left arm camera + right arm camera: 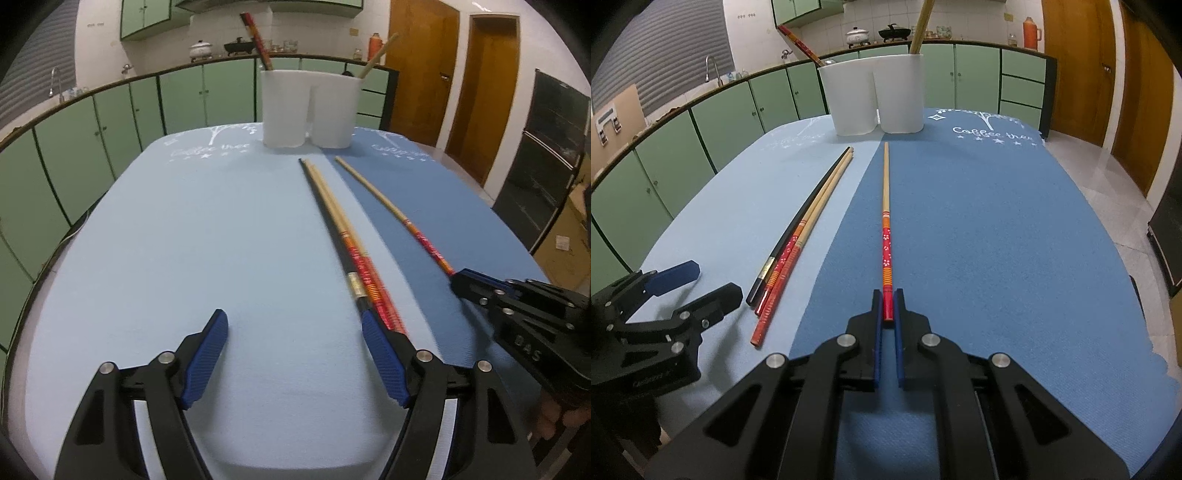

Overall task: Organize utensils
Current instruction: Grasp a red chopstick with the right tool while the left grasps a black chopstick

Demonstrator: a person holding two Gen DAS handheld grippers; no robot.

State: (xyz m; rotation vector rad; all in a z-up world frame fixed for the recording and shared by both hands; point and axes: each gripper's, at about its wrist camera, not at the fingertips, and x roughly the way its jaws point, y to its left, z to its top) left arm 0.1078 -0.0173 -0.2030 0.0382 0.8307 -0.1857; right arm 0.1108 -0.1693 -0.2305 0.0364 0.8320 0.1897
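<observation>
While my right gripper [887, 302] sits clamped on the red painted end of a single chopstick [886, 206] lying along the dark blue mat [997, 240], my left gripper [295, 332] hangs with its jaws wide apart and nothing between them, its right pad just beside a bundle of three chopsticks [341, 236] on the light blue mat [184, 240]. At the far end stands the white holder [873, 94], two joined cups with a chopstick already poking out of each.

My grip is only at the very tip, so I judge the long stick could swing or droop as I lift, and its far point might catch the holder's rim instead of dropping in. If my left jaws shut here, they could miss the bundle, or nudge it and scatter the sticks.

I cannot see inside either cup. Whether the three sticks lie flat side by side or partly stacked is hard to tell.
</observation>
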